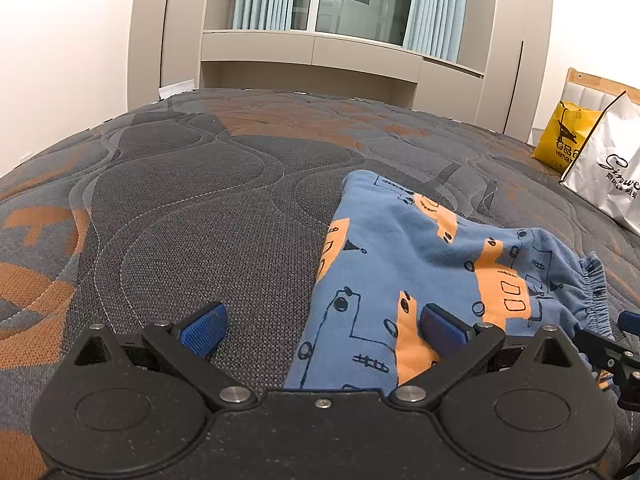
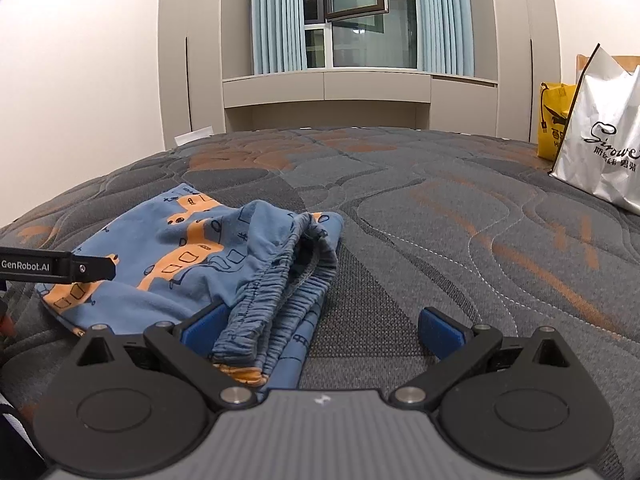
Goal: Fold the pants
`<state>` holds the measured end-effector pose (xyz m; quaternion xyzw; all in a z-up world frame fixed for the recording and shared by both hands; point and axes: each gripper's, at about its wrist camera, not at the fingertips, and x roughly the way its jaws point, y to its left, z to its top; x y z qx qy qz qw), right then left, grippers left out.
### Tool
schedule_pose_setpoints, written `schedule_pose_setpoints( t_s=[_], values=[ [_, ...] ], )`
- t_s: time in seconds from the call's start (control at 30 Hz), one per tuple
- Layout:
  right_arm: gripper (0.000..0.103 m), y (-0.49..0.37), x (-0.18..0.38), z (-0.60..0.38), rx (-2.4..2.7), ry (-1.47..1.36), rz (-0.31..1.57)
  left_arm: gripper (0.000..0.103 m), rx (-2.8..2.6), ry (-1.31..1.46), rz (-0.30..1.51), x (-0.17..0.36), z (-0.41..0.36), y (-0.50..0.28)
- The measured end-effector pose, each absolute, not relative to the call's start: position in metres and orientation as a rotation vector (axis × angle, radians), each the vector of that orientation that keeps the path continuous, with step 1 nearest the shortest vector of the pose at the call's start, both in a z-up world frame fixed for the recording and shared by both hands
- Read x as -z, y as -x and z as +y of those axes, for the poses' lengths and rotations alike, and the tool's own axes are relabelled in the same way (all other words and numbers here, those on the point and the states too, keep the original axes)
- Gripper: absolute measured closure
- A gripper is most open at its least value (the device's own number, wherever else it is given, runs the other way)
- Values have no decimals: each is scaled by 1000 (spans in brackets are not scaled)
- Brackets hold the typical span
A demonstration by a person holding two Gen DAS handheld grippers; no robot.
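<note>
A home bedroom: a bed with a quilted grey-and-orange mattress (image 2: 440, 208), tall built-in wardrobes (image 2: 192, 60) flanking a window (image 2: 352, 32) with pale blue curtains (image 2: 276, 20), and shopping bags (image 2: 600, 140) by a padded headboard (image 1: 588, 92).

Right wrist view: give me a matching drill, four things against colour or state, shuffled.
Things:
1. pants
2. bag nearer the camera
3. bag behind it
4. right gripper

Colour or state:
A. yellow
B. open, holding nothing
C. blue with orange print, folded
D. silver-white with black lettering

Pairs: 1-C, 2-D, 3-A, 4-B
</note>
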<state>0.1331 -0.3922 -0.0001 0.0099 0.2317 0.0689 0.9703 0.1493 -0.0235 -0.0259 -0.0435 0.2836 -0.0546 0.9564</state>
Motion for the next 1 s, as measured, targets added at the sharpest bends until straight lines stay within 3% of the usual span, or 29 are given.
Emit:
schedule_pose_setpoints(
  t_s=[1.0],
  values=[
    [0, -117, 8, -414, -190, -181, 388, 0, 110, 90, 565, 27, -24, -146]
  ],
)
